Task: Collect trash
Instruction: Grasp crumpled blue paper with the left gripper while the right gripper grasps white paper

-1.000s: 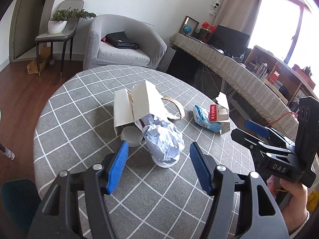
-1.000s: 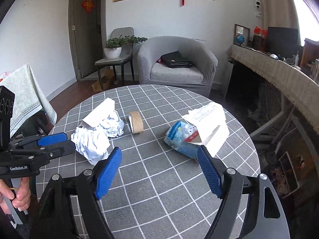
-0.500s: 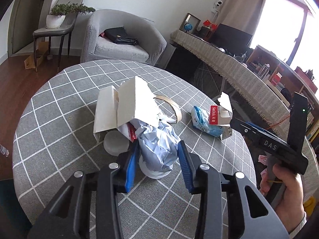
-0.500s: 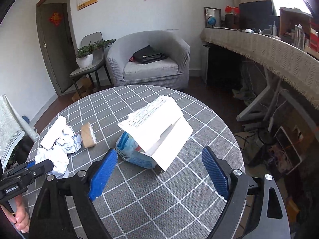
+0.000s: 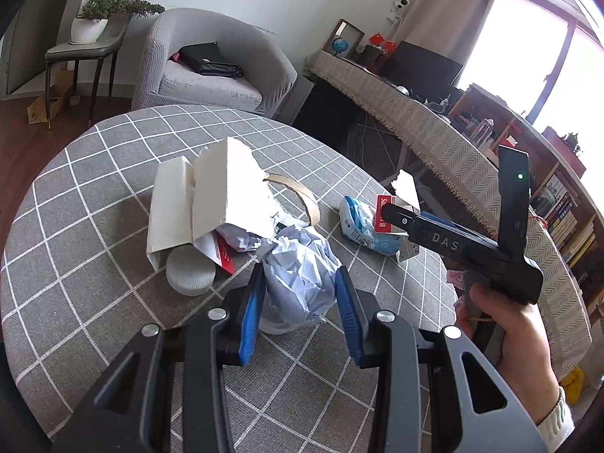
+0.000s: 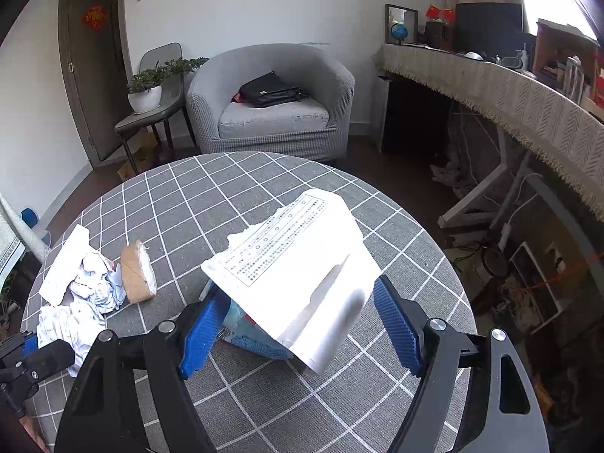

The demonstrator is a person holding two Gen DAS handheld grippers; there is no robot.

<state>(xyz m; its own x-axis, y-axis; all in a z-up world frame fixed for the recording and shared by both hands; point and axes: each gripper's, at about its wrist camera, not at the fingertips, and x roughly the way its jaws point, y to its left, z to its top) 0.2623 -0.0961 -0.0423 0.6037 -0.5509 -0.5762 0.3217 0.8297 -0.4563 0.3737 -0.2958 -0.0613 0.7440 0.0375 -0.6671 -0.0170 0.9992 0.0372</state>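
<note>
Crumpled pale-blue paper ball sits pinched in the left gripper; the right gripper, jaws closing, straddles the torn white carton untouched.

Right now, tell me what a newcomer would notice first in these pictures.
First, the left claw pinching a crumpled paper ball at the near middle of the checked table. Then the right claw, closing around a torn white carton lying over a blue wrapper.
</note>
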